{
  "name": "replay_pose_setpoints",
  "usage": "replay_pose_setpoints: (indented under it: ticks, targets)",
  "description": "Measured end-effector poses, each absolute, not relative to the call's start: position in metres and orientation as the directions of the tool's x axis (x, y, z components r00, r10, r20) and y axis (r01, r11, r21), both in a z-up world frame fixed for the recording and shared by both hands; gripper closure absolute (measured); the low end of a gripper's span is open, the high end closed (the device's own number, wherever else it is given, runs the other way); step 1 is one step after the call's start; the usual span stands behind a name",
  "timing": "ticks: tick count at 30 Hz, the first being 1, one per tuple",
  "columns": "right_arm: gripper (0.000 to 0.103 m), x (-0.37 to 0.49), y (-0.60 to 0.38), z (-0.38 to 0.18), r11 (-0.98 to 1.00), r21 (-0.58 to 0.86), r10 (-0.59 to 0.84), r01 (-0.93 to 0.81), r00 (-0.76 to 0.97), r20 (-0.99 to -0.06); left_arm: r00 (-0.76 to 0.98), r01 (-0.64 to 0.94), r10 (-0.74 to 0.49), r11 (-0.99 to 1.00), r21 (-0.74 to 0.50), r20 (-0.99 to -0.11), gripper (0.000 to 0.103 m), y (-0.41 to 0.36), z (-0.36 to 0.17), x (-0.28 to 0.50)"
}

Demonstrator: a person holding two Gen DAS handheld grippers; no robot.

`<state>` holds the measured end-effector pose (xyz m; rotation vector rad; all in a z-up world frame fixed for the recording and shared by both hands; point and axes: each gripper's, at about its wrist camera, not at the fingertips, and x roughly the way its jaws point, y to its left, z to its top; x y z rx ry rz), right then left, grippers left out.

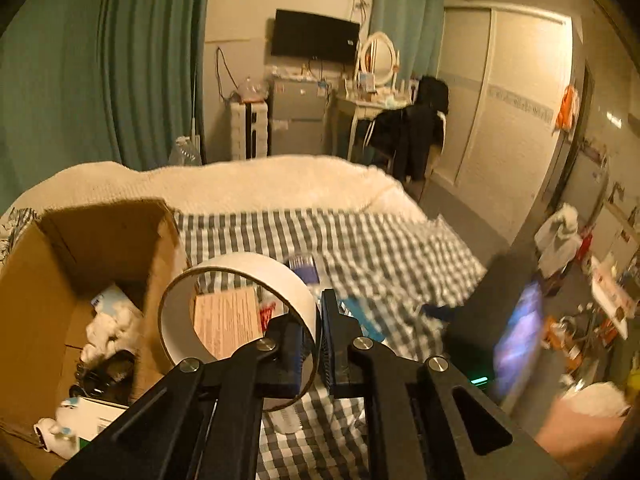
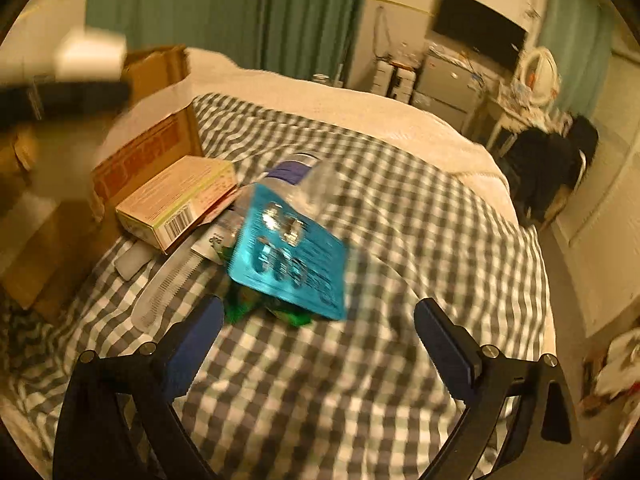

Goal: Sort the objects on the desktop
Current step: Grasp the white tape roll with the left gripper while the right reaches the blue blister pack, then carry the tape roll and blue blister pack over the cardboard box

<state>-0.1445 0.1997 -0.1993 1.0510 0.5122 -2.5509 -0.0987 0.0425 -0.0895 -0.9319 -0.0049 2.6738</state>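
My left gripper [image 1: 316, 344] is shut on the wall of a white tape roll [image 1: 256, 268], holding it above the bed beside an open cardboard box [image 1: 108, 210]. In the right wrist view that gripper is a dark blur [image 2: 72, 96] with the white roll [image 2: 92, 54] over the box [image 2: 160, 88]. My right gripper [image 2: 320, 306] stands open above the checked sheet, nothing between its fingers. Just ahead of it lie a blue blister pack [image 2: 292, 248], a green wrapper [image 2: 240, 314], a clear comb [image 2: 168, 280], a pink-and-green carton [image 2: 180, 200] and a clear bottle with a purple cap [image 2: 296, 172].
The box holds white cotton [image 1: 108, 328], dark cables and a white packet. A checked sheet [image 1: 380, 248] covers the bed, with a white blanket [image 1: 260, 184] behind. A lit screen [image 1: 516, 340] and floor clutter lie to the right. A dresser and a chair with dark clothes stand far back.
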Motion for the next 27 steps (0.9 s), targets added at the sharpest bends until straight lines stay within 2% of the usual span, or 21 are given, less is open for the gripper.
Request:
replay_pose_setpoints:
  ticks: [2, 4, 5, 6, 8, 12, 18, 27]
  targets:
    - [0.006, -0.151, 0.189, -0.203, -0.871, -0.23, -0.145, 0.433, -0.675, -0.723, -0.754, -0.287, 0.295, -0.952, -0.11, -0.587, 0.095, 0.034, -0.078, -0.097]
    - [0.012, -0.157, 0.179, -0.206, -0.863, -0.245, -0.133, 0.442, -0.666, -0.734, -0.76, -0.285, 0.295, -0.952, -0.111, -0.58, 0.095, 0.031, -0.07, -0.097]
    - [0.029, -0.16, 0.176, -0.208, -0.86, -0.249, -0.127, 0.446, -0.658, -0.742, -0.764, -0.283, 0.292, -0.953, -0.108, -0.575, 0.095, 0.03, -0.067, -0.097]
    - [0.055, -0.162, 0.174, -0.21, -0.86, -0.248, -0.12, 0.445, -0.65, -0.75, -0.77, -0.28, 0.287, -0.954, -0.103, -0.57, 0.095, 0.026, -0.065, -0.095]
    - [0.078, -0.166, 0.174, -0.211, -0.869, -0.221, -0.119, 0.443, -0.621, -0.775, -0.781, -0.273, 0.276, -0.958, -0.091, -0.56, 0.095, 0.024, -0.06, -0.098]
    - [0.093, -0.168, 0.192, -0.2, -0.91, -0.175, -0.118, 0.376, -0.639, -0.76, -0.78, -0.26, 0.271, -0.96, -0.101, -0.565, 0.095, 0.015, -0.057, -0.097]
    - [0.096, -0.163, 0.234, -0.181, -0.959, -0.015, -0.178, 0.282, -0.645, -0.743, -0.8, -0.255, 0.254, -0.964, -0.076, -0.544, 0.095, 0.01, -0.044, -0.086]
    - [0.096, -0.155, 0.252, -0.134, -0.963, 0.129, -0.263, 0.237, -0.711, -0.652, -0.813, -0.263, 0.241, -0.964, -0.035, -0.531, 0.095, -0.003, -0.029, -0.074]
